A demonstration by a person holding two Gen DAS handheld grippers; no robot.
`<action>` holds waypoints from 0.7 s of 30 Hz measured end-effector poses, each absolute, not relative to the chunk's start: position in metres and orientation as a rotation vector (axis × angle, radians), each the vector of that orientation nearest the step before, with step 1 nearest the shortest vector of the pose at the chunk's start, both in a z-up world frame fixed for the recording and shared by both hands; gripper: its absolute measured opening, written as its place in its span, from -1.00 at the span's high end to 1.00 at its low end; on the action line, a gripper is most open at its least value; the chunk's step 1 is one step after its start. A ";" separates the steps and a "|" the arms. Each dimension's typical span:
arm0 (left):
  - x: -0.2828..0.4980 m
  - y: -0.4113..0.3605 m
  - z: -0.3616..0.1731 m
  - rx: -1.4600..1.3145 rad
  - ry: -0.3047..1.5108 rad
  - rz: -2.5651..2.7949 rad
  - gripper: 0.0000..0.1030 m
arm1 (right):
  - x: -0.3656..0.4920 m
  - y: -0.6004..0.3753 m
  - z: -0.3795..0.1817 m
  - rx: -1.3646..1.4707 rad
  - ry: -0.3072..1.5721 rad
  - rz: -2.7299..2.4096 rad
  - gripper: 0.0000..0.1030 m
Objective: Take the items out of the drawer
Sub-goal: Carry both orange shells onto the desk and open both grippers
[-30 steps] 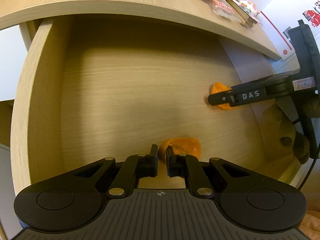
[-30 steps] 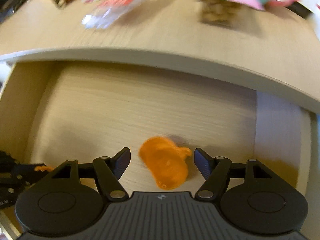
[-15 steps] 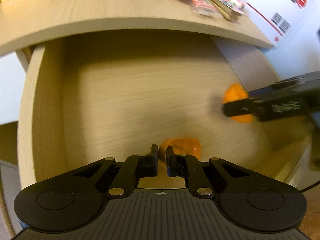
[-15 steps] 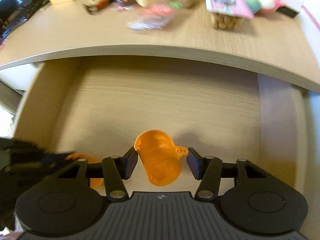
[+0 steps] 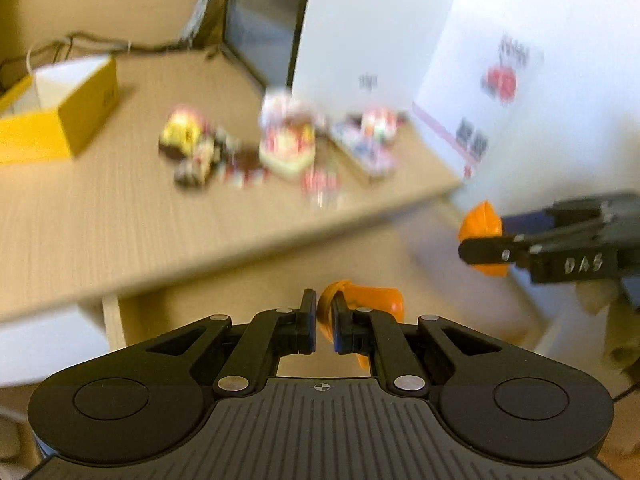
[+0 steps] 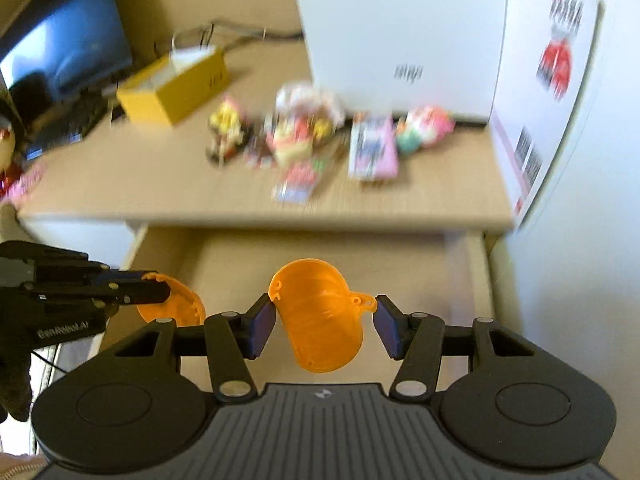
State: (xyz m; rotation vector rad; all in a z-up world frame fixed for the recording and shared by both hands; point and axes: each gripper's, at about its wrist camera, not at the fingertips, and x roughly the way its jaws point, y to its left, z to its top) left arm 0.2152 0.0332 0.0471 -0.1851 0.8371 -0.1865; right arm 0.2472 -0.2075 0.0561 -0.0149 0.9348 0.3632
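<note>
Both my grippers hang above the open drawer point(image 6: 328, 252), each carrying one orange plastic shell. The left gripper point(image 5: 325, 326) is pinched nearly closed on the thin rim of the orange half-shell point(image 5: 362, 300), which sticks out past its right finger; in the right wrist view that same shell point(image 6: 176, 308) shows at the left, clamped at the tip of the dark fingers. The right gripper point(image 6: 326, 326) holds the orange cup-shaped shell point(image 6: 320, 316) across its width, pads set against both sides, open mouth tipped up and away from the camera, a small tab with holes touching the right pad. Its jaws have just been closing, and the shell sits between them. From the left wrist view the right gripper point(image 5: 486, 250) enters from the right with the orange piece point(image 5: 480, 224) in its fingers, well apart from the left one. Beyond the drawer, the light wooden desk point(image 6: 440, 196) carries a blurred cluster of colourful snack packets point(image 6: 304, 140) near the middle, a yellow box point(image 6: 176, 88) to the far left, and a white carton point(image 6: 400, 32) standing at the far right. A dark monitor point(image 6: 60, 48) sits at the far left in the right wrist view. Both pictures are smeared by motion, so the packets' print is unreadable.
</note>
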 end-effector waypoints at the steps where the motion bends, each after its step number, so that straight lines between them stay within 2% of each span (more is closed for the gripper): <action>1: 0.223 0.035 0.052 -0.187 0.819 -0.179 0.81 | 0.255 -0.209 0.060 -0.018 0.909 0.355 -0.05; 7: 0.283 0.057 0.056 -0.227 0.768 -0.123 0.82 | 0.311 -0.222 0.067 -0.007 0.791 0.243 -0.05; 14: 0.348 0.066 0.011 -0.223 0.807 -0.065 0.81 | 0.381 -0.220 0.034 -0.039 0.841 0.186 -0.05; 21: 0.367 0.073 -0.006 -0.213 0.816 -0.017 0.72 | 0.415 -0.210 0.009 -0.075 0.800 0.214 -0.05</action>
